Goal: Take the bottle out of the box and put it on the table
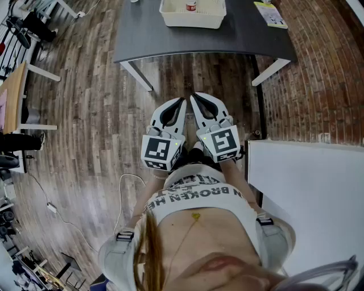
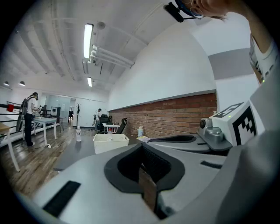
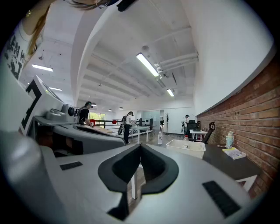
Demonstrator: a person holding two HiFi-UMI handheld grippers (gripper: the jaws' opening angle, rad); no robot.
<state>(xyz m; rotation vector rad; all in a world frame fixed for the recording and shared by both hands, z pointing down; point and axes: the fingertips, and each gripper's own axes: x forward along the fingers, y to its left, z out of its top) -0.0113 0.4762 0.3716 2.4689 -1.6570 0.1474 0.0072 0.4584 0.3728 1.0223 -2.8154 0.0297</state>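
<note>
My left tool (image 1: 182, 101) is level in front of me, its jaws pressed together with nothing between them; the left gripper view shows the closed tips (image 2: 141, 147) meeting in a single seam. Well ahead of it and slightly to its left stands the dark grey table (image 1: 148, 34), and on it the white rectangular plastic box (image 1: 192, 23).

The small pale bottle with a red cap (image 1: 191, 5) is upright inside that box, near its far wall. From the left tool I see only its top over the rim (image 2: 109, 132).

Just beside the left tool, touching or nearly so, is my right tool (image 1: 193, 97). Its jaws are also fully together and empty (image 3: 140, 147). From this tool the box (image 3: 188, 148) lies ahead and to its right, with the red-capped bottle (image 3: 185, 138) poking above the rim.

Further right on the table lies a yellow booklet (image 1: 271, 14), well apart from both tools.
</note>
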